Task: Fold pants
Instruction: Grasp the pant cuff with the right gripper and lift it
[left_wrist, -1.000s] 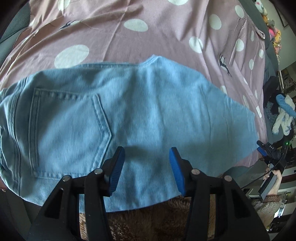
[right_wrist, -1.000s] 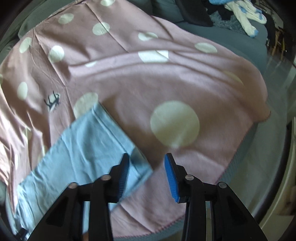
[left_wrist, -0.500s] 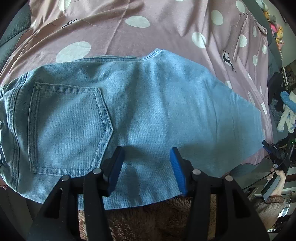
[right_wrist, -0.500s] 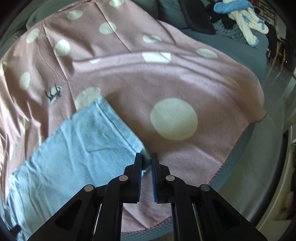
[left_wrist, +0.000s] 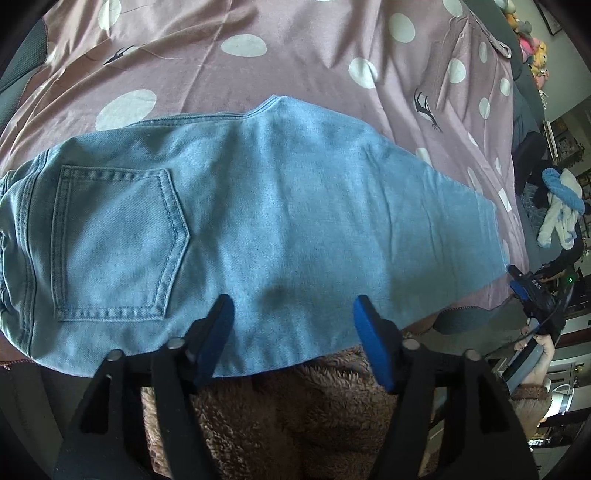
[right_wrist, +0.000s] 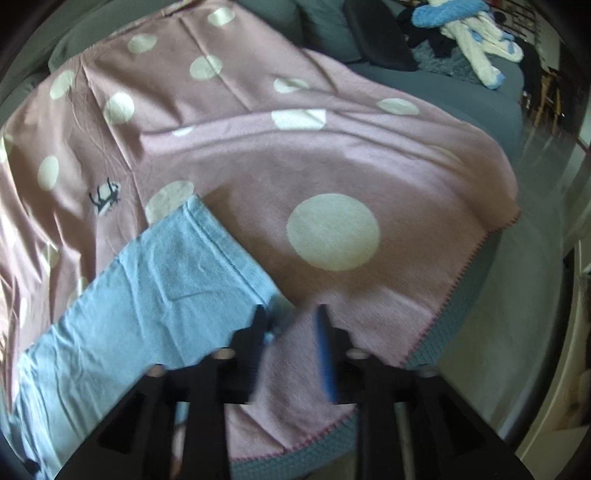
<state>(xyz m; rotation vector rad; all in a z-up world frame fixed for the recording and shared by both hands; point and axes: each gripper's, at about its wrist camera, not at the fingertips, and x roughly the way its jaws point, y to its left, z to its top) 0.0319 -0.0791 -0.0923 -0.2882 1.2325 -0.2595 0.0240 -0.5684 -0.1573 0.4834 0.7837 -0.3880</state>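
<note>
A pair of light blue jeans (left_wrist: 280, 206) lies flat across a pink blanket (left_wrist: 295, 66) with white polka dots, the two legs stacked one on the other. In the left wrist view the denim fills the middle of the frame: the back pocket (left_wrist: 118, 240) sits at the left, the waistband curls off the left edge, and the legs run out to the right, where the hem ends near the blanket's edge. The near edge of the jeans overhangs a brown fleecy garment (left_wrist: 288, 413) at the bottom centre.

The left gripper (left_wrist: 293, 325) hangs over that near edge with its blue pads well apart. Its jaws have just been opening wider and they grip nothing; the denim lies below them, untouched.

In the right wrist view the leg end stretches from the lower left up toward the centre, its stitched hem (right_wrist: 229, 254) slanting across the blanket. The right gripper (right_wrist: 291, 332) is at the hem's lower corner, blurred. Its jaws have just been opening and stand partly apart; the left pad is at the very corner of the denim, with pink blanket showing between the pads, so they hold nothing.

A heap of blue and white clothing (right_wrist: 469, 40) lies on a grey sofa (right_wrist: 461, 88) at the upper right.
</note>
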